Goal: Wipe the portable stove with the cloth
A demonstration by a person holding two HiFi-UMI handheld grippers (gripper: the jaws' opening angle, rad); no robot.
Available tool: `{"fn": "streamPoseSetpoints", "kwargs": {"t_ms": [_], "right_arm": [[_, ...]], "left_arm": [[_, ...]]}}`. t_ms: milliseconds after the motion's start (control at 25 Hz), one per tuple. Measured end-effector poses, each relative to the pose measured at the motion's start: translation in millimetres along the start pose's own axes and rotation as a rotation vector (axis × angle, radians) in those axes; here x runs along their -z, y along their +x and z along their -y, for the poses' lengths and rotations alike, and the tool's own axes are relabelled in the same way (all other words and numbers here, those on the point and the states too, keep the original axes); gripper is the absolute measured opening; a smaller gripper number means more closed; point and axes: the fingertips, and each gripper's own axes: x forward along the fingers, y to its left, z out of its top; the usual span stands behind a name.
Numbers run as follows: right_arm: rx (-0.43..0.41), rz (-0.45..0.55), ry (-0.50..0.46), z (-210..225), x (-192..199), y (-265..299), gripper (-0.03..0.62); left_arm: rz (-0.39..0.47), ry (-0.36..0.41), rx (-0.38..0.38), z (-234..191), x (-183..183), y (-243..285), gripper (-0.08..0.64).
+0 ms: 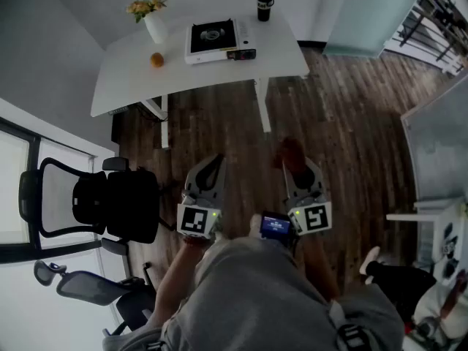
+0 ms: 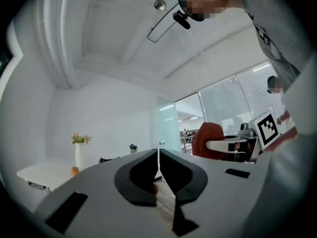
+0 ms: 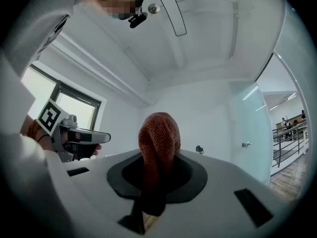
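The portable stove [image 1: 218, 39] sits on the white table [image 1: 131, 75], far ahead of both grippers. A rust-red cloth [image 1: 291, 153] sticks out of my right gripper [image 1: 296, 168], which is shut on it; in the right gripper view the cloth [image 3: 158, 148] fills the space between the jaws of that gripper [image 3: 158, 158] and stands up above them. My left gripper [image 1: 210, 171] is held level beside it over the wooden floor. In the left gripper view its jaws [image 2: 158, 157] meet with nothing between them. Both are close to my body, well short of the table.
On the table are a white vase with flowers [image 1: 155, 22], an orange [image 1: 157, 60] and a black cup [image 1: 264, 4]. Black office chairs [image 1: 110, 207] stand at the left. Wooden floor [image 1: 351, 130] lies between me and the table. Shelving stands at the right.
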Motion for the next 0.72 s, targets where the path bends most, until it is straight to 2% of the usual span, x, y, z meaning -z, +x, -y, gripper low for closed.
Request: {"fn": "streamPoseSetpoints", "kwargs": {"t_ms": [320,520,720], "right_arm": [[-0.144,-0.024,0.015,26.9,15.5,26.5,0.075],[-0.175,-0.053,0.033,33.2,28.8,59.0,0.075],[-0.172,-0.07,0.027,46.8,43.3,113.1,0.075]], "left_arm": [[-0.022,-0.005,-0.074,-1.2,11.3,31.4,0.037],[-0.055,-0.024,-0.086,-21.4,27.5,50.7,0.037],[-0.07,-0.054,-0.072,-61.0,51.2,89.4,0.037]]}}
